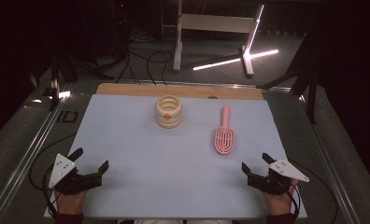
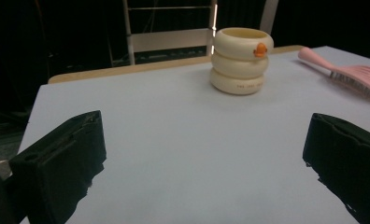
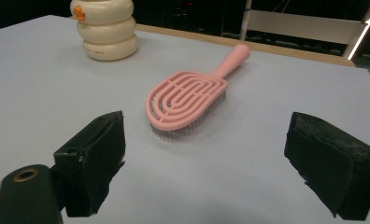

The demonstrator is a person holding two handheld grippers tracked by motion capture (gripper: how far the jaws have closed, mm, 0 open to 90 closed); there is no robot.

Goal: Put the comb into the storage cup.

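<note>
A cream ribbed cup with a small orange mark stands upright at the far middle of the pale blue mat. To its right a pink vented hairbrush lies bristles down, handle pointing away. My left gripper rests open at the mat's near left corner, nothing between its jaws. In the left gripper view the cup stands ahead and the brush lies at the right edge. My right gripper is open at the near right, just short of the brush, with the cup farther off.
The mat lies on a wooden board atop a dark table with metal rails. Behind the table stand a white frame, floor cables and a bright light strip. Open mat lies between the grippers.
</note>
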